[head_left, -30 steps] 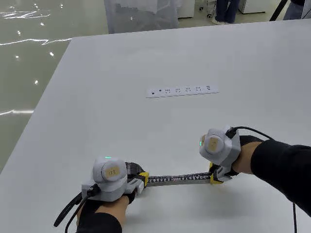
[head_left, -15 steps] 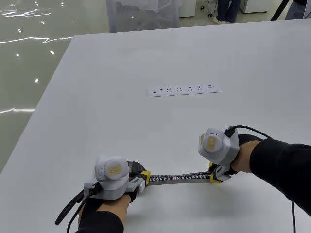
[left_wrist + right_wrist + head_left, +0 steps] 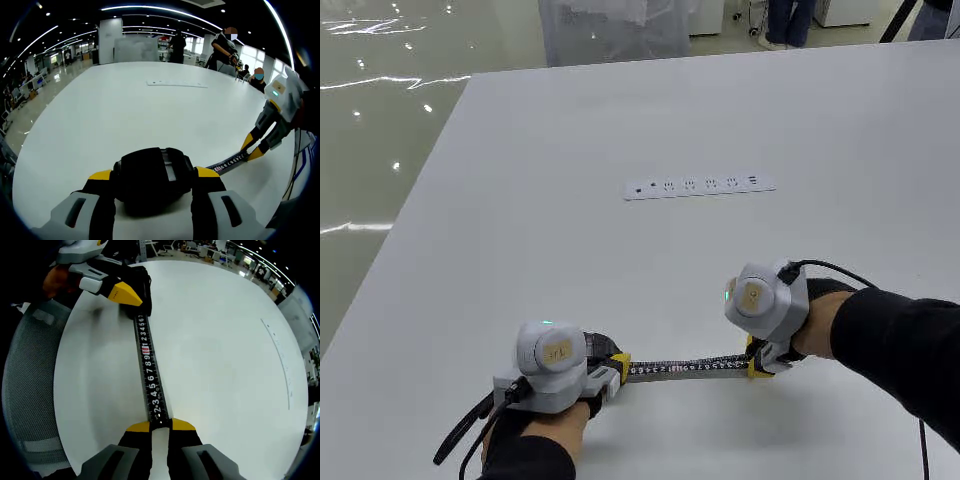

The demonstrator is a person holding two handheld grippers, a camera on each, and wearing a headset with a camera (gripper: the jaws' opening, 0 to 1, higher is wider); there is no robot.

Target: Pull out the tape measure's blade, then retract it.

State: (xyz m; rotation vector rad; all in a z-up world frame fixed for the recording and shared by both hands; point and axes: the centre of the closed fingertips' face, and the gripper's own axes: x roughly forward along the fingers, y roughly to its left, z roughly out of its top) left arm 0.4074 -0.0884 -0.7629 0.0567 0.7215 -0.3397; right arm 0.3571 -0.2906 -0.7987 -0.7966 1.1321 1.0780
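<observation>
The black tape measure case rests on the white table near its front edge, and my left gripper is shut on it. Seen along the left gripper's jaws, the case sits between the yellow pads. The blade runs right from the case, numbers up, to my right gripper, which is shut on its end. In the right gripper view the blade stretches from the right gripper up to the case and the left gripper. About 15 cm of blade is out.
A white power strip lies flat mid-table, beyond the grippers. The table's left edge drops to a shiny floor. A grey mesh chair stands at the near side. People stand past the far end.
The right gripper has edged slightly left toward the case, so the exposed blade looks a little shorter. The left gripper has stayed put on the case.
</observation>
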